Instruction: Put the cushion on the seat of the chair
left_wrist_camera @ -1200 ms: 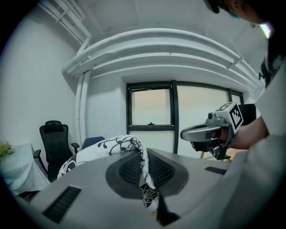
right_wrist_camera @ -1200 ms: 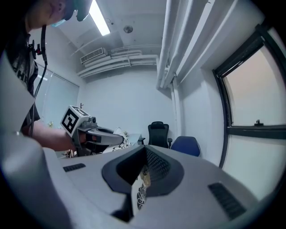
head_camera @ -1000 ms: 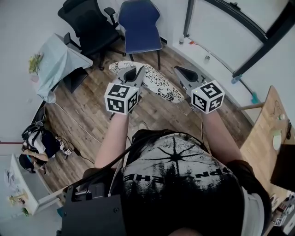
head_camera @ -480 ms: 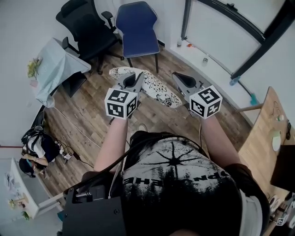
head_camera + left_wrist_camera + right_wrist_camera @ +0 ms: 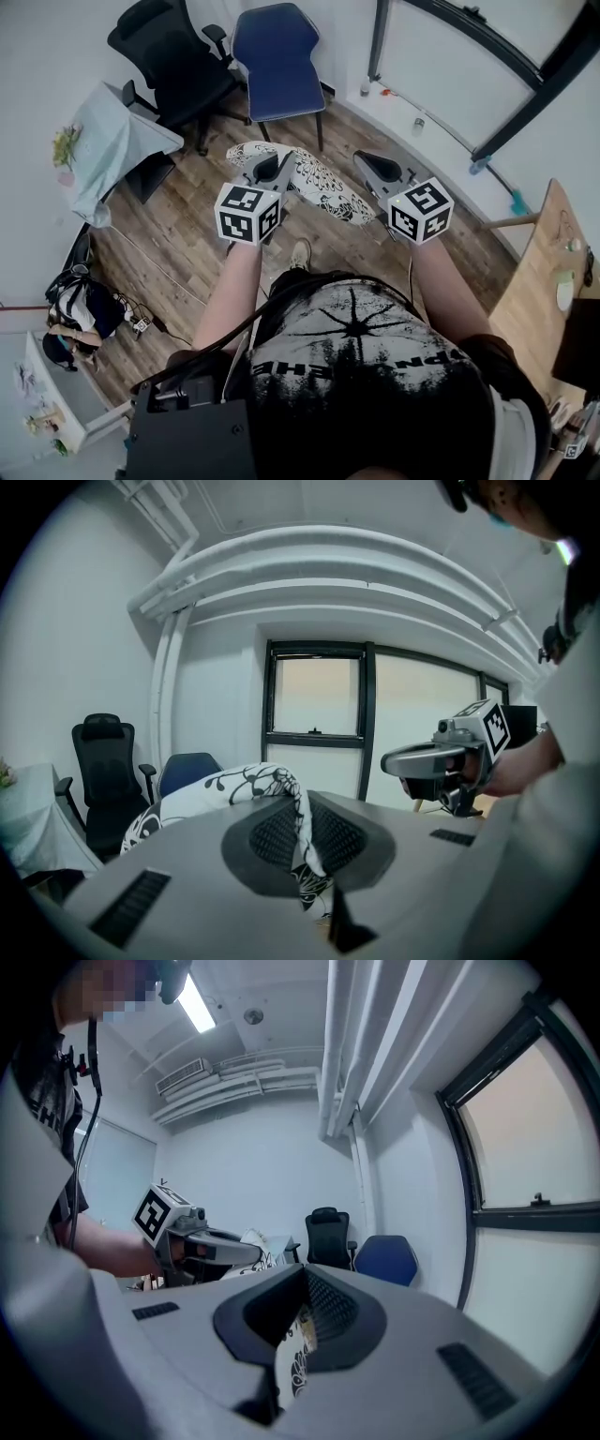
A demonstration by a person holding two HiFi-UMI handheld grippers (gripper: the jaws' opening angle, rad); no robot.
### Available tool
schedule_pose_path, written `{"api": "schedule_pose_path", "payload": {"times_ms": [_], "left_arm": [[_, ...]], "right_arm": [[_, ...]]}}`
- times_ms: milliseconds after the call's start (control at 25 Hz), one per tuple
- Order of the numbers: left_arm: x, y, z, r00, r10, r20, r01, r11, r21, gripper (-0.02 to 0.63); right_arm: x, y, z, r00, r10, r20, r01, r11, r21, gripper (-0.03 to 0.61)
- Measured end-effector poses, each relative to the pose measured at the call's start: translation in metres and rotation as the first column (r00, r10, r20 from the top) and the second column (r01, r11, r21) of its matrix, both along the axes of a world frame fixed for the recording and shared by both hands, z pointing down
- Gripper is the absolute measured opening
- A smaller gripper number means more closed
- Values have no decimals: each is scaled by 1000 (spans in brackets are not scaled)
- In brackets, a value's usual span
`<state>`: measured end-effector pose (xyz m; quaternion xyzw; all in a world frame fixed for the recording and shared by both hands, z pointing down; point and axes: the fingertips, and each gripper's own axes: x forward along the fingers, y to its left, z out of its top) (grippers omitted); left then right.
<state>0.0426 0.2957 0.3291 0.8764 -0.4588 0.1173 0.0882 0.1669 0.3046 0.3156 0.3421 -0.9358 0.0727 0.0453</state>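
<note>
We had lowered both claws slightly. The left claw (image 5: 302, 834) and right claw (image 5: 298, 1324) each clamped an edge of the white, black-patterned fabric cushion (image 5: 323, 183), held in mid-air short of the blue padded chair (image 5: 278, 52). The pads hid most of the pinched fabric.

That was a plain office room, where a black swivel chair (image 5: 173, 70) and a blue chair (image 5: 278, 52) stood on plank floor (image 5: 178, 248) against white walls (image 5: 47, 47), beside a cloth-draped surface (image 5: 117, 141) and a black-framed window (image 5: 319, 714).

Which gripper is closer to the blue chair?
Left. The left gripper, shut on the cushion, is straight in front of the blue chair; the right gripper is farther off to the side.
</note>
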Motion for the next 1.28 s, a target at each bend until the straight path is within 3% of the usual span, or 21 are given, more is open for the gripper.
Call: {"api": "schedule_pose_path", "payload": {"times_ms": [720,1280], "left_arm": [[-70,-140,-1,995,103,3,-103,994,-25,23],[-127,-207,25,987,157,-33,-158,986,-56,23]], "right_arm": [[-63,-130,-5,988,134,70,-133,991,-27,20],[-129,-191,15,986,162,-25,-163,986,-33,20]]}}
